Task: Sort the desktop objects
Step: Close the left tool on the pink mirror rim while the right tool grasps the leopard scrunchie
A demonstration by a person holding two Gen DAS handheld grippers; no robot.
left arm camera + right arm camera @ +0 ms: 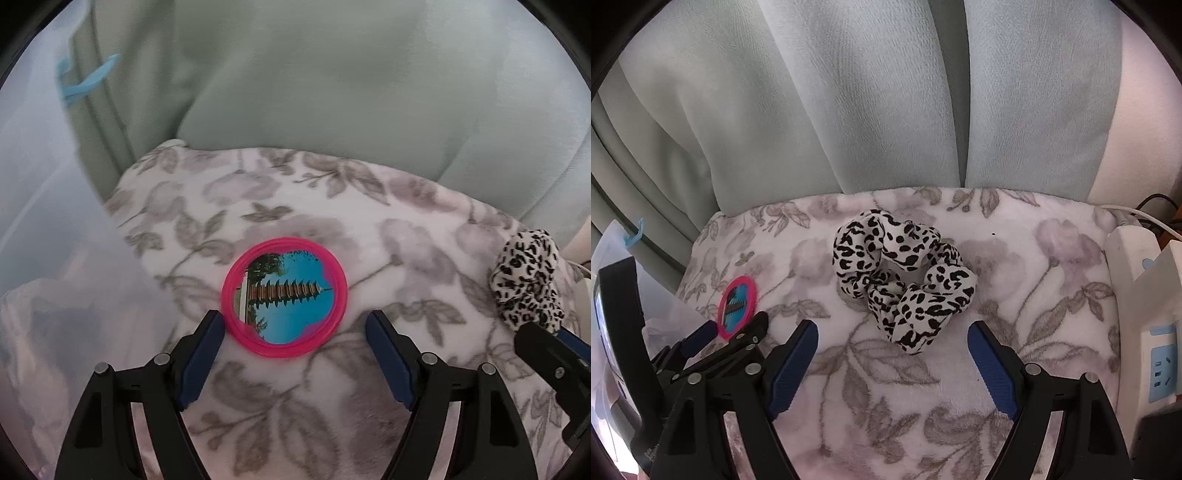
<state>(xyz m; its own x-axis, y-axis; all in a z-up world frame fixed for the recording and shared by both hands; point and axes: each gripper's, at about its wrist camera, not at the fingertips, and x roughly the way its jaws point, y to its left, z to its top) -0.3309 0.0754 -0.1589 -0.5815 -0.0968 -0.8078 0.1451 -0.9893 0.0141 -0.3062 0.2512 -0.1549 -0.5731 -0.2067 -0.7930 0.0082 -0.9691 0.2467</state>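
Note:
A round pink-rimmed mirror with a pagoda picture lies flat on the floral blanket. My left gripper is open just in front of it, its left finger touching the rim. A leopard-print scrunchie lies on the blanket; my right gripper is open and empty just short of it. The mirror also shows in the right wrist view at the left, with the left gripper beside it. The scrunchie shows at the right edge of the left wrist view.
Pale green curtains hang behind the blanket. A white power strip with cables lies along the right edge. A clear plastic box with a blue clip stands at the left.

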